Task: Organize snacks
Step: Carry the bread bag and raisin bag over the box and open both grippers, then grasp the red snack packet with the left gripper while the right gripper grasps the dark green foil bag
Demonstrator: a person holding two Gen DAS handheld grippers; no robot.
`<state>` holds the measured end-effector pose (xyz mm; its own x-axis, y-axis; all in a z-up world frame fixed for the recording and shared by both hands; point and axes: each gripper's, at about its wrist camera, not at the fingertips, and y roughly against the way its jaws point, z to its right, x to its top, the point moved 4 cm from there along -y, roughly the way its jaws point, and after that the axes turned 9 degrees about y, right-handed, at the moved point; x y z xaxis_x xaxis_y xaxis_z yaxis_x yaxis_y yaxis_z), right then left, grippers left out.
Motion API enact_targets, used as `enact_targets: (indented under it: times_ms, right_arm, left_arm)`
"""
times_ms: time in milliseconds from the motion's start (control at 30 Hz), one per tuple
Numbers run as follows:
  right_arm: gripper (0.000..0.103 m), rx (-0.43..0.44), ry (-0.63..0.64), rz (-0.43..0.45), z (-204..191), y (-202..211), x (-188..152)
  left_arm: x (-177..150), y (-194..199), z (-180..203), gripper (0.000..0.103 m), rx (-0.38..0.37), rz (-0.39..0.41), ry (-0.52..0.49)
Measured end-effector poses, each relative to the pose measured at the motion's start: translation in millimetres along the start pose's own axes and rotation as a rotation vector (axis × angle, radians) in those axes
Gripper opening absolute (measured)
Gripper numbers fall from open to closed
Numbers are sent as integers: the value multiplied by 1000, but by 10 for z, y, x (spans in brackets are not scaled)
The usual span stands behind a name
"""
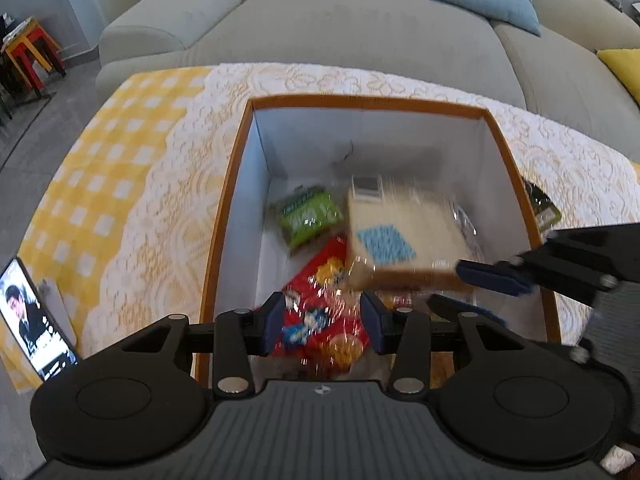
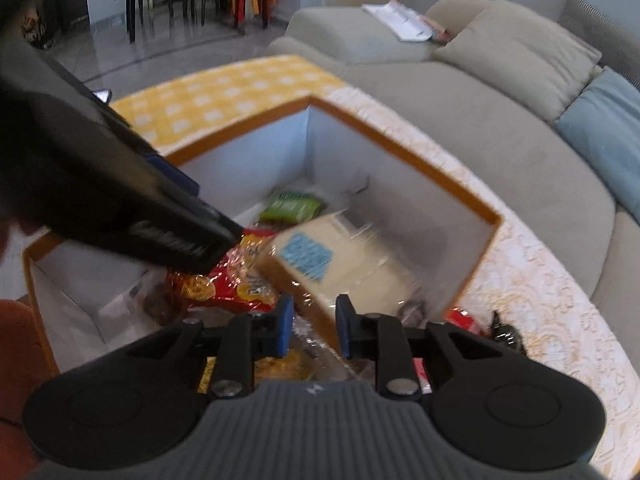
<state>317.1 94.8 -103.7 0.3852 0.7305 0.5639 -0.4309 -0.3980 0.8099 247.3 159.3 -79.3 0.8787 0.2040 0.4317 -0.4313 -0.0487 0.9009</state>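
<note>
The box (image 1: 224, 216), orange-rimmed and white inside, stands on a lace-covered desk (image 1: 160, 184) and serves as the collecting place for the snacks; a green packet (image 1: 310, 216) lies near its far wall and a red snack bag (image 1: 320, 304) nearer the cameras, both flat on the bottom. The wrapped bread loaf (image 1: 392, 240), with its blue label, sits tilted over the red bag, one end low and the other raised; the blur on it suggests it is dropping or settling rather than at rest.

The left hand-held gripper (image 1: 322, 322) hangs over the near edge of the box with its jaws standing wide and nothing between them, only the red bag showing through the gap; it looks free for the next item. The right hand-held gripper (image 2: 312, 326) has its jaws narrow, astride the low corner of the loaf's clear wrapping; whether the pads still pinch the plastic I cannot tell, though the tilt fits a loaf let go by one end.

The left wrist view alone shows a phone (image 1: 34, 320) propped on the yellow checked cloth and a dark packet (image 1: 542, 206) outside the right wall; the right wrist view alone shows a red wrapper (image 2: 462, 318) and a dark one (image 2: 506, 330) lying on the lace just beside the box, presumably still to be stowed.
</note>
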Motion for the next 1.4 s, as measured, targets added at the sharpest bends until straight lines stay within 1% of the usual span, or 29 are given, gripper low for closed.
enact_targets:
  times_ms: [100, 167, 200, 300, 400, 433, 467, 500, 533, 633, 667, 733, 800, 867, 933, 1033, 1100, 1133, 1200, 1267, 1400]
  right_arm:
    - [21, 25, -23, -30, -35, -109, -20]
    - [21, 26, -48, -30, -20, -113, -34]
    - [21, 26, -60, -17, -16, -82, -38]
    - [21, 29, -91, 60, 3, 167, -61]
    - [23, -1, -136, 140, 73, 491, -177]
    - [25, -12, -175, 167, 128, 623, -266]
    - [31, -18, -215, 191, 181, 736, -358]
    - [34, -25, -252, 210, 233, 834, -450]
    - [35, -41, -298, 228, 298, 940, -576]
    - [35, -101, -419, 243, 479, 1166, -991]
    - [35, -119, -454, 243, 526, 1210, -1130]
    - [35, -146, -513, 232, 590, 1246, -1379]
    - [35, -154, -568, 222, 657, 1262, -1611]
    - [35, -156, -604, 224, 684, 1249, -1770]
    - [35, -158, -624, 235, 720, 1237, -1898]
    - [35, -157, -637, 248, 827, 1141, -1984]
    - [39, -153, -643, 251, 912, 1073, -1990]
    - [44, -152, -643, 257, 928, 1048, -2002]
    - [48, -143, -632, 276, 1011, 970, -1948]
    - [53, -151, -616, 289, 1091, 901, -1866]
    - [54, -148, -583, 306, 1243, 695, -1688]
  left_arm:
    - [-50, 51, -17, 52, -11, -1, 3]
    - [-74, 108, -14, 52, -27, 6, 4]
    - [-83, 145, -5, 52, -40, 13, 5]
    - [-106, 273, 73, 52, -71, 41, -14]
    - [-125, 410, 241, 52, -94, 76, -51]
    - [-128, 461, 310, 52, -101, 89, -72]
    - [-138, 513, 384, 52, -107, 105, -96]
    - [-145, 563, 471, 52, -110, 123, -125]
    - [-155, 610, 561, 52, -107, 142, -157]
    - [-192, 715, 910, 52, -76, 201, -283]
    - [-206, 729, 1003, 52, -78, 207, -317]
    - [-228, 719, 1211, 52, -95, 193, -388]
    - [-221, 676, 1405, 52, -108, 169, -442]
    - [-207, 594, 1579, 52, -122, 127, -476]
    - [-188, 505, 1687, 52, -127, 92, -487]
    - [-103, 365, 1846, 52, -114, 63, -494]
    - [-64, 300, 1906, 52, -114, 51, -495]
    - [-33, 264, 1943, 52, -113, 48, -494]
    - [44, 195, 1978, 52, -105, 43, -495]
    - [113, 139, 2014, 52, -98, 45, -499]
    - [303, 32, 2015, 52, -91, 60, -501]
